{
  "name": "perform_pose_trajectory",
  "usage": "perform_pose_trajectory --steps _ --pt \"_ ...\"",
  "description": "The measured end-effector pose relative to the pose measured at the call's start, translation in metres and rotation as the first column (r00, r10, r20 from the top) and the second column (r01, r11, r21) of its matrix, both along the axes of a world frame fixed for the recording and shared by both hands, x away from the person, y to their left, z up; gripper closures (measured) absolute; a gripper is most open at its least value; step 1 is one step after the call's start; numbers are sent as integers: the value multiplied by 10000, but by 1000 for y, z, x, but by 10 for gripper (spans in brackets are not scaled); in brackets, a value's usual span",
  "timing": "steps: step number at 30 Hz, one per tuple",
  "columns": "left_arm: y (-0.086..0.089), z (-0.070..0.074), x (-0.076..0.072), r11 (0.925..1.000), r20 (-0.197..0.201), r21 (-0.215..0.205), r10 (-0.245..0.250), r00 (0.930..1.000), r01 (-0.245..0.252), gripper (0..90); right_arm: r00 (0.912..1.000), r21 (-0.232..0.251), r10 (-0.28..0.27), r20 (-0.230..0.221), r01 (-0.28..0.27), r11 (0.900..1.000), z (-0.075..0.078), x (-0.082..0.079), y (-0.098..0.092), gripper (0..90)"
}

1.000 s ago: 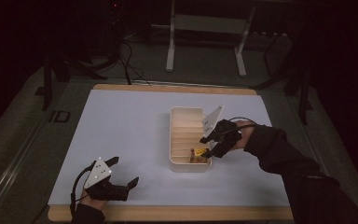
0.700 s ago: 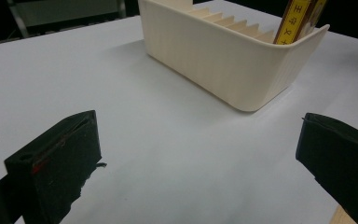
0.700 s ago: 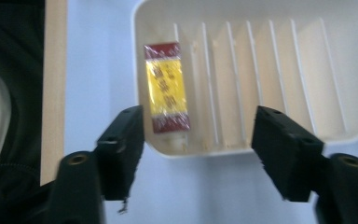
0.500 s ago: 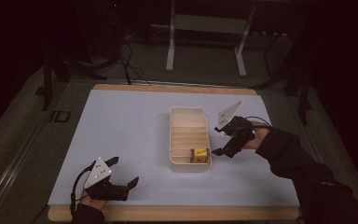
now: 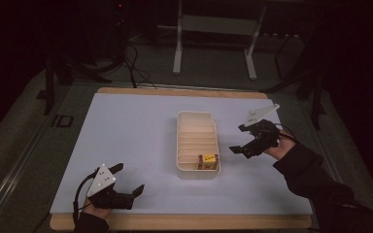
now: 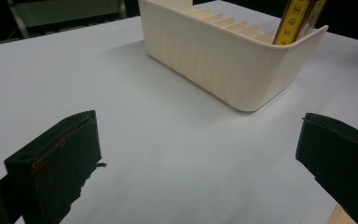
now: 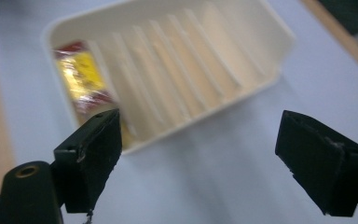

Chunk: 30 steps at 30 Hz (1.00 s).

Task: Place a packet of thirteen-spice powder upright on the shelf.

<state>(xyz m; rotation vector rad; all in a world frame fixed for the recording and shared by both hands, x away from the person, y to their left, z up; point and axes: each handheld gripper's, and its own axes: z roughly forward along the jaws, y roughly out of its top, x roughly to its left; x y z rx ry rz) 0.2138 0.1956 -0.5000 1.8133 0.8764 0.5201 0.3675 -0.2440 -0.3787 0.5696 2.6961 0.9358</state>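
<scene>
The yellow packet (image 5: 208,160) is standing upright in the end slot of the cream slotted tray (image 5: 196,121), the slot nearest my side of the table, and I am seeing its yellow and red face poking above the rim in the left gripper view (image 6: 299,18). The tray is sitting mid-table on the white mat (image 5: 126,136). I am holding the right gripper (image 5: 243,140) just beside the tray's right wall, off the mat, jaws spread wide and gripping nothing. The left gripper (image 5: 128,179) is resting well apart from the tray, near the mat's front left corner, its jaws also gaping wide and empty.
</scene>
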Motion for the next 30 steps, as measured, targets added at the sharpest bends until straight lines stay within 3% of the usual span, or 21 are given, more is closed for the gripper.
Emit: perform_pose_trajectory --steps 2,6,8,12,14,17,22,24,25,27,30 --pt "0 0 0 10000 -10 -3 -23 10000 23 0 9978 294 -666 53 664 9974 -5 -3 -10 146" --pt "0 0 0 10000 -73 -4 -1 10000 1 0 9931 534 -1170 98 1163 9918 -11 -4 -17 145" --pt "-1 0 0 10000 -63 -3 -17 10000 17 0 9812 917 -1924 -147 1929 9769 -24 -4 -27 145" --pt "0 0 0 10000 -64 -4 -15 10000 15 0 9627 1331 -2686 -317 2704 9535 -37 -7 -36 145" --pt "0 0 0 10000 -83 -15 3 10000 -3 0 9530 1382 -3027 -137 3016 9434 -42 -10 -40 145" --pt "-1 0 0 10000 -81 -17 -18 10000 18 0 9383 1452 -3458 49 3415 9286 -48 -15 -46 145" --pt "0 0 0 10000 -60 -35 -14 10000 14 0 9189 1729 -3944 -70 3896 9046 -55 -23 -56 145" --pt "0 0 0 10000 -59 -29 -18 10000 17 0 9173 1819 -3981 -124 3935 9011 -56 -25 -57 145" --pt "0 0 0 10000 -61 -27 -30 10000 30 0 9106 1920 -4129 -191 4086 8923 -59 -31 -61 145" --pt "0 0 0 10000 -67 -19 -42 10000 42 0 9099 1883 -4143 -190 4103 8923 -60 -32 -61 145" --pt "0 0 0 10000 -89 -24 -49 9999 49 0 8987 1805 -4386 38 4308 8842 -64 -40 -65 145"
